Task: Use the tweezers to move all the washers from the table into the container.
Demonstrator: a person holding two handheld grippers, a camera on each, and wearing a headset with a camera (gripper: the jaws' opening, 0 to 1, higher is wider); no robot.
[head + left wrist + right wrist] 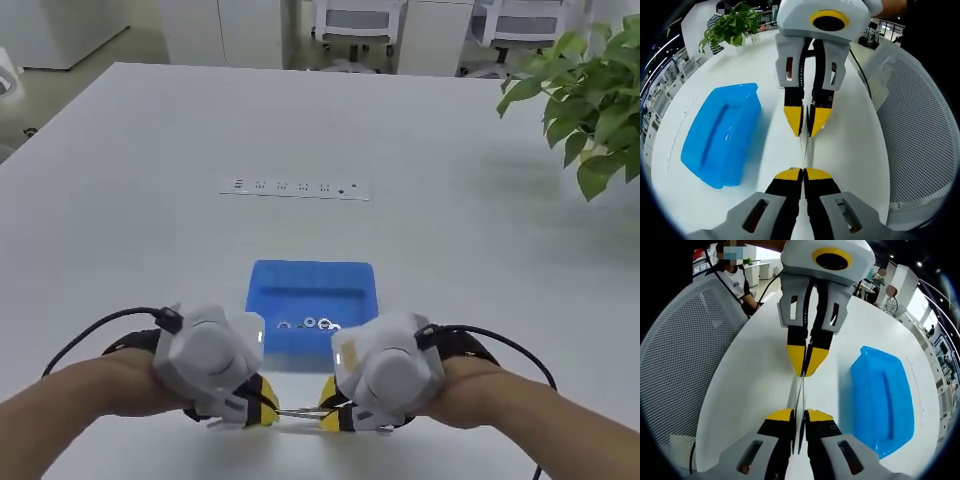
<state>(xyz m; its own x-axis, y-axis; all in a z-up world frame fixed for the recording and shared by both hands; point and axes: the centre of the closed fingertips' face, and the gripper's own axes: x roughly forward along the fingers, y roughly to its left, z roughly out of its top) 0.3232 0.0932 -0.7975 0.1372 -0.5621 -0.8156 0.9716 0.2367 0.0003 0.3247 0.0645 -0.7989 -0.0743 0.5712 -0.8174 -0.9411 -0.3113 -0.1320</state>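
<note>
A blue container (312, 290) stands on the white table (130, 200), with several small metal washers (310, 324) lying inside near its front wall. Just in front of it, my left gripper (262, 405) and right gripper (330, 410) face each other tip to tip. Thin metal tweezers (300, 412) span the short gap between them. In the left gripper view my left gripper (802, 175) is shut on one end of the tweezers (804, 145). In the right gripper view my right gripper (799, 416) is shut on the other end of the tweezers (801, 390), with the container (882, 400) to the right.
A flush socket strip (295, 187) lies in the table beyond the container. A leafy plant (590, 100) overhangs the far right corner. Office chairs (355, 25) stand past the far edge. A grey mesh chair (685, 365) sits off the near edge, and people sit behind it.
</note>
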